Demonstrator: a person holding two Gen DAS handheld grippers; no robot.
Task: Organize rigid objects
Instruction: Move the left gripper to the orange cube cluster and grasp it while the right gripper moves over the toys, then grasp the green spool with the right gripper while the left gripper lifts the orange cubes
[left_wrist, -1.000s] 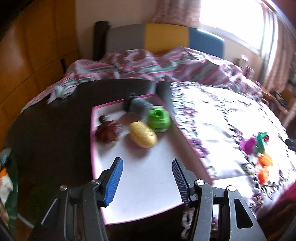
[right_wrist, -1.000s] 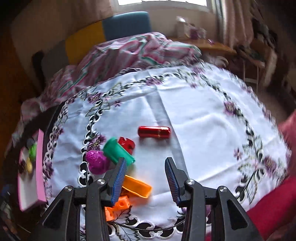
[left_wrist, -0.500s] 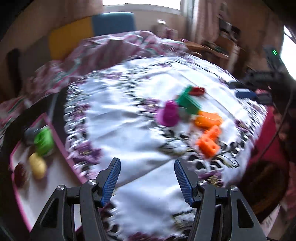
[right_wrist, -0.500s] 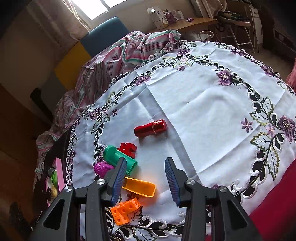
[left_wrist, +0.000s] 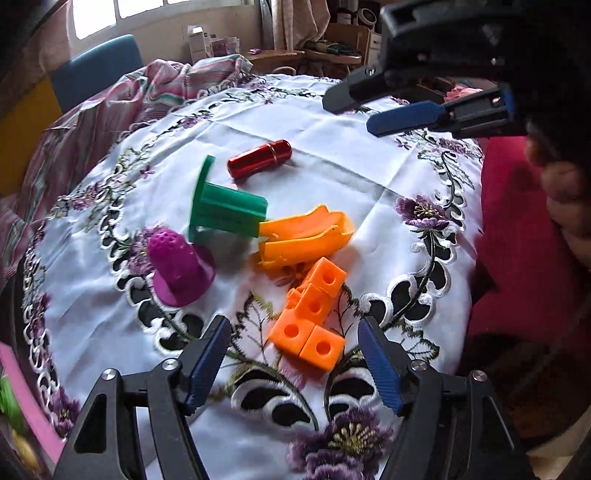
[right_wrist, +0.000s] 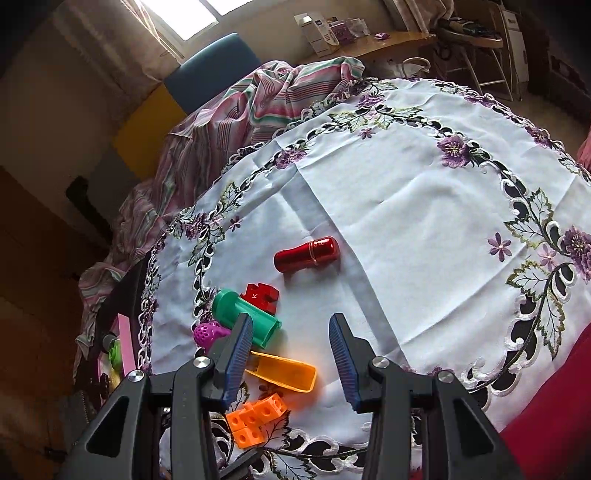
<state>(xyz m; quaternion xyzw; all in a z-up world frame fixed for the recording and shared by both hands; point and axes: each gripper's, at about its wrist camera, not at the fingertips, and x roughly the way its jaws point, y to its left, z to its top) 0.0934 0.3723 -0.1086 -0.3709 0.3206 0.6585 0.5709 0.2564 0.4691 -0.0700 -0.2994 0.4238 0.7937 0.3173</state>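
Six toys remain on the embroidered tablecloth (left_wrist: 332, 155), the orange cube cluster (left_wrist: 312, 317) nearest the left gripper (left_wrist: 293, 360), whose empty jaws are opening. Some toys sit in the pink tray (right_wrist: 125, 343). Right gripper (right_wrist: 290, 354) hovers part-open, empty.

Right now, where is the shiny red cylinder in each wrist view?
Left wrist: red cylinder lies upper centre, beyond the green piece.
Right wrist: red cylinder lies at centre, above the claw tips.
Shared landmark: the orange scoop, nearer the camera than the cylinder in both views.
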